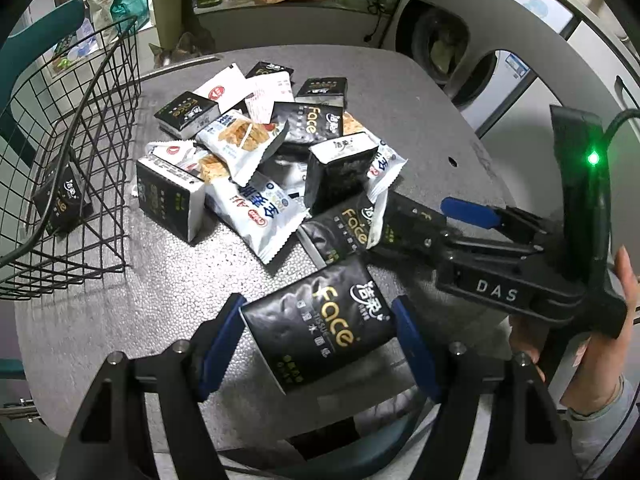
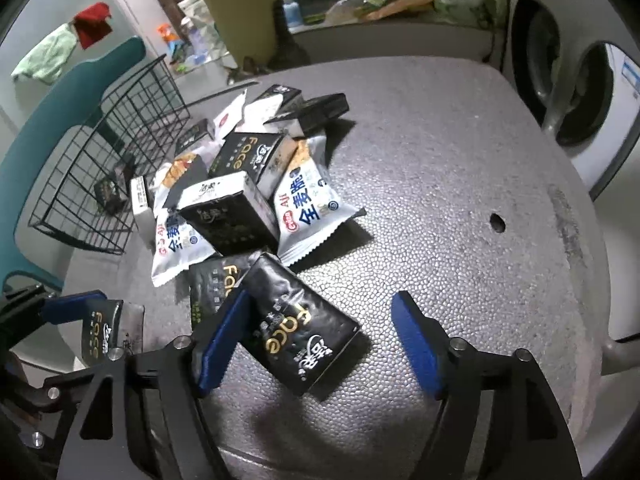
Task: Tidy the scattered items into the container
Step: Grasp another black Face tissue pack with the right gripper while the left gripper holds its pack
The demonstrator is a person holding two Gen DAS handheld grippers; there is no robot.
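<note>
Glossy tissue pack [image 1: 320, 320], pebbled table [image 1: 420, 120]

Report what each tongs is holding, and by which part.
Left tongs: shut on a black Face tissue pack, pads on its two short ends. Right tongs: open around another tissue pack; only the left pad touches it.

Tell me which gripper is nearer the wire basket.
Left. The left gripper, jaws clamped on a black tissue pack, sits closer to the wire basket. The right gripper works at the far side of the pile, open around another black pack.
</note>
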